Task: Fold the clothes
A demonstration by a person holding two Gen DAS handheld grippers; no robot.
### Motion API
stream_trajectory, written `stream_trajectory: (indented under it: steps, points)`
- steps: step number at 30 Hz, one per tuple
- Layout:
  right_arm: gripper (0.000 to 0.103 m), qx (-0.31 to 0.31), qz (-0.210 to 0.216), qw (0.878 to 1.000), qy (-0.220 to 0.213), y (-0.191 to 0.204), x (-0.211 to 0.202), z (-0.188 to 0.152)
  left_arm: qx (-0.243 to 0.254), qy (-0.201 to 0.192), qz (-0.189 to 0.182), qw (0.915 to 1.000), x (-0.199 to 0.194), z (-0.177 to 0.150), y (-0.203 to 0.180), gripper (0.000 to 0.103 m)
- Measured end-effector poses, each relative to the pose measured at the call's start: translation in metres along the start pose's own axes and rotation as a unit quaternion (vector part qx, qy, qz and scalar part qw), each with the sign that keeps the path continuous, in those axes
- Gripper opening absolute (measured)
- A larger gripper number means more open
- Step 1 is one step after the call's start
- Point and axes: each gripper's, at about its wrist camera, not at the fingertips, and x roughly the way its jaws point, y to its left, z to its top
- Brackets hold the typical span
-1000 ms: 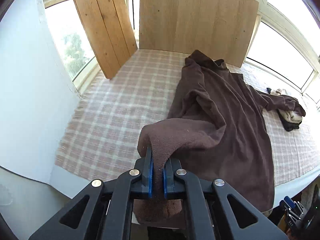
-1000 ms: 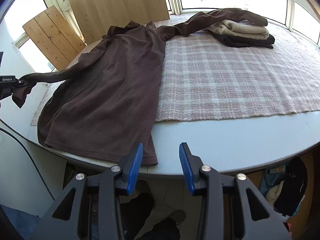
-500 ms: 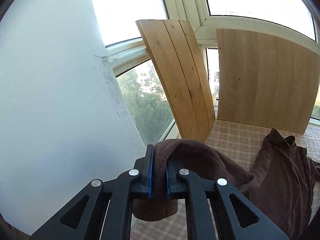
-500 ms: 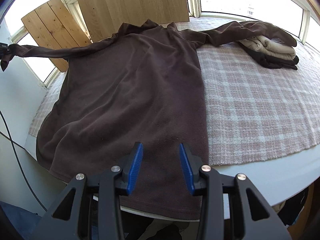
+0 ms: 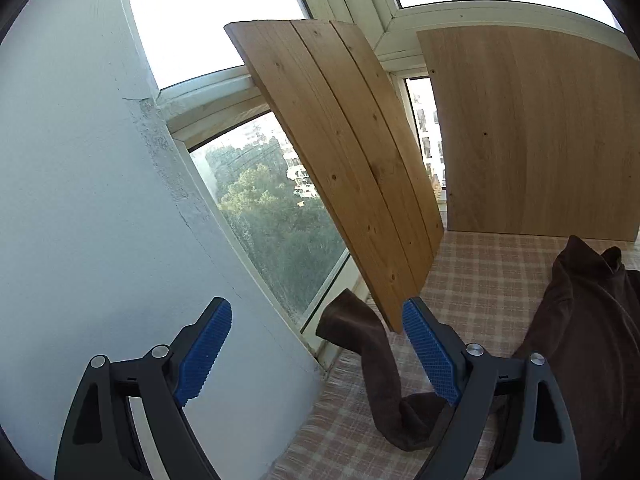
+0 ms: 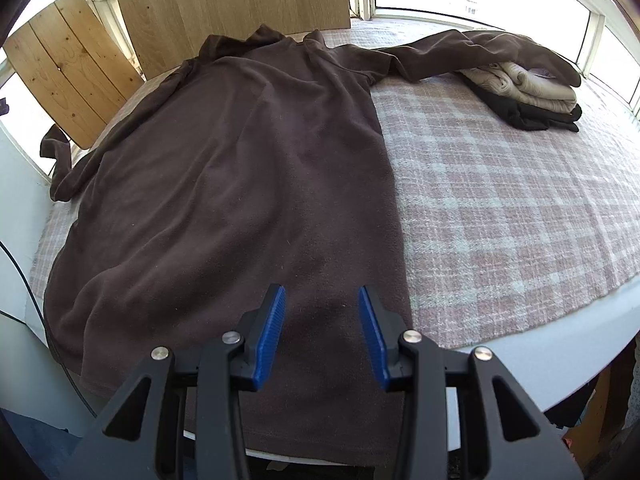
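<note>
Partly hidden, sleeve (image 5: 372,360) passes behind left gripper (image 5: 316,344).

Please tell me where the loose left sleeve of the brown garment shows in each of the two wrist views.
Left wrist view: the sleeve hangs low centre, between the left gripper's open, just-opened jaws.
Right wrist view: far left edge, the cuff at the window.
Shared landmark: the slatted wooden board beside it.
</note>
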Motion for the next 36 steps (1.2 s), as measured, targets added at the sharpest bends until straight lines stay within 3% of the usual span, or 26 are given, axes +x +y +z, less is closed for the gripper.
stream_trajectory:
  steps: [2, 6, 11, 15, 19, 27, 36]
  points:
    - [0.038, -0.015, 0.007, 1.000, -0.003, 0.001, 0.007, 0.013, 0.011, 0.001, -0.053, 0.9986, -0.015, -0.009, -0.029, 0.088]
    - [0.038, -0.024, 0.021, 0.999, -0.013, -0.002, 0.013, 0.033, 0.052, 0.039, -0.127, 0.9898, -0.047, -0.032, -0.118, 0.088]
    - [0.039, -0.011, 0.017, 1.000, -0.010, -0.020, 0.015, 0.025, 0.118, 0.036, -0.216, 0.9685, -0.109, -0.044, -0.231, 0.088]
    - [0.039, 0.012, 0.002, 1.000, -0.016, -0.042, 0.008, 0.014, 0.142, 0.043, -0.267, 0.9521, -0.147, -0.043, -0.282, 0.088]
    - [0.039, 0.024, -0.009, 0.999, -0.028, -0.058, 0.001, 0.013, 0.143, 0.042, -0.289, 0.9455, -0.169, -0.039, -0.296, 0.088]
    - [0.041, 0.012, -0.006, 0.999, -0.036, -0.062, -0.003, 0.016, 0.105, 0.027, -0.282, 0.9533, -0.189, -0.026, -0.281, 0.088]
    - [0.042, -0.006, 0.009, 1.000, -0.025, -0.053, 0.005, 0.020, 0.093, 0.034, -0.271, 0.9574, -0.182, -0.026, -0.275, 0.088]
